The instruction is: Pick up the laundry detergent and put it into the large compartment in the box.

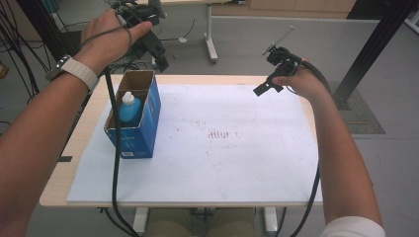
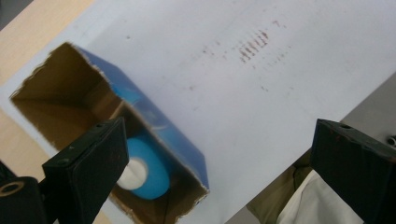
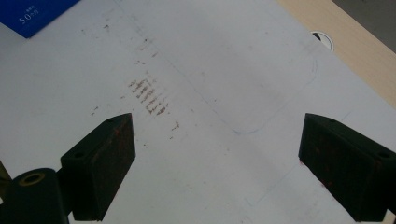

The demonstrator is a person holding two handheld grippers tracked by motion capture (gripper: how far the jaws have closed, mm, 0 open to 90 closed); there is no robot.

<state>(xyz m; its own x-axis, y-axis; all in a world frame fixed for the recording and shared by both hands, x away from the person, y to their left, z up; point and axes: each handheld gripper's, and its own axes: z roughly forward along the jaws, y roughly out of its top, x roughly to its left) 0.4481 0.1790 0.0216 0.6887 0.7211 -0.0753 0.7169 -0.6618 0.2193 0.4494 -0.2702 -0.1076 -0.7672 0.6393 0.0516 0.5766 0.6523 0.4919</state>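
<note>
The blue plastic bottle with a white cap (image 1: 130,107) stands inside the open blue cardboard box (image 1: 148,129) on the left part of the white mat (image 1: 237,163). Farther back, the left gripper (image 1: 150,47) hangs above the box, jaws wide apart and holding nothing. The right gripper (image 1: 269,69) is also wide open and empty above the mat's far right corner.

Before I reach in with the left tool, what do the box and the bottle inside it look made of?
Box: corrugated cardboard, going by the brown inside and ragged torn rim, with a smooth blue printed outside. Bottle: probably plastic, light blue and slightly glossy, with a white cap.
</note>
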